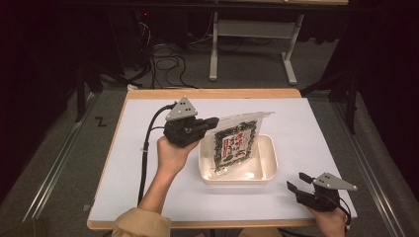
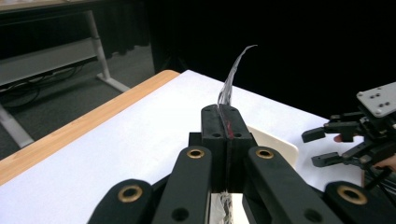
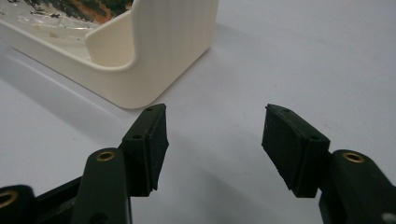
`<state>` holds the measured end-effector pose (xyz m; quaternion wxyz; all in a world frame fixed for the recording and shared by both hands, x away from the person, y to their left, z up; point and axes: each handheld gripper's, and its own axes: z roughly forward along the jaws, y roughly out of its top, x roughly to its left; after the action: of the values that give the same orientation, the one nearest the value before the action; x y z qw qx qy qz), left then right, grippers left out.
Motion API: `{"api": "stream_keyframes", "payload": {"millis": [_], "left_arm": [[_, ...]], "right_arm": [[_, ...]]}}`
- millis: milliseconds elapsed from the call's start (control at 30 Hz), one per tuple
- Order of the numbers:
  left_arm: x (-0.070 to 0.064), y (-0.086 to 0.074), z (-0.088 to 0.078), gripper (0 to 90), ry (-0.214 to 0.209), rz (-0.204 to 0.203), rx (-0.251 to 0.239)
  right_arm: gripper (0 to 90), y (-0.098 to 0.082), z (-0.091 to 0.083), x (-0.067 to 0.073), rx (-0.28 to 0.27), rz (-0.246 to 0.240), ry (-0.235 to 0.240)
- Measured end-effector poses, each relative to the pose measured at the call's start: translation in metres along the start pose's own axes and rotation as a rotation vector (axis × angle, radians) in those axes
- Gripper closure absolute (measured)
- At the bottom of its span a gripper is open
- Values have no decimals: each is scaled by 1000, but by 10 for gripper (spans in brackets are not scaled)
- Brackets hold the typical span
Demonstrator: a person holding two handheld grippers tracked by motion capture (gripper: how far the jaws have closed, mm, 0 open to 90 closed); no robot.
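A clear plastic packet [image 1: 236, 143] with a dark printed label stands tilted in a cream plastic tray [image 1: 267, 170] at the middle of the table. My left gripper [image 1: 213, 121] is shut on the packet's upper left edge. In the left gripper view the jaws pinch the thin film of the packet [image 2: 232, 77], which rises edge-on above my left gripper [image 2: 226, 122]. My right gripper [image 1: 298, 180] rests open near the table's front right, right of the tray. In the right gripper view my right gripper [image 3: 212, 135] has only bare table between its fingers, with the tray's corner [image 3: 154, 60] just ahead.
The table has a white top [image 1: 306, 133] with a wooden edge [image 1: 212, 93]. Beyond it are a grey floor, cables [image 1: 165, 61] and a desk frame [image 1: 252, 29]. In the left gripper view, the other gripper [image 2: 359, 135] shows at the far right.
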<state>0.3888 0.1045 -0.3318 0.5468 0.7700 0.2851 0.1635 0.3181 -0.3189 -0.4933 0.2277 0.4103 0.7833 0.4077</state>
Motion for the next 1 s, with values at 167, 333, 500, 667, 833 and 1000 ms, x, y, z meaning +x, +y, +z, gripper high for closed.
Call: {"api": "stream_keyframes", "payload": {"millis": [167,333,500,667,833,1000], "left_arm": [[11,-11,-4,892,34,-41,5],[17,-19,-5,876,46,-73,-3],[24,-24,-3,863,70,-109,-9],[24,-29,-2,830,96,-126,-26],[27,-34,-2,775,113,-147,-25],[29,-35,-2,723,137,-163,-18]], "right_arm": [[410,0,0,0,0,-3,1],[409,0,1,1,6,6,1],[410,0,1,0,3,-4,0],[409,0,0,1,2,-3,0],[409,0,0,0,2,-4,0],[409,0,0,1,6,6,2]]}}
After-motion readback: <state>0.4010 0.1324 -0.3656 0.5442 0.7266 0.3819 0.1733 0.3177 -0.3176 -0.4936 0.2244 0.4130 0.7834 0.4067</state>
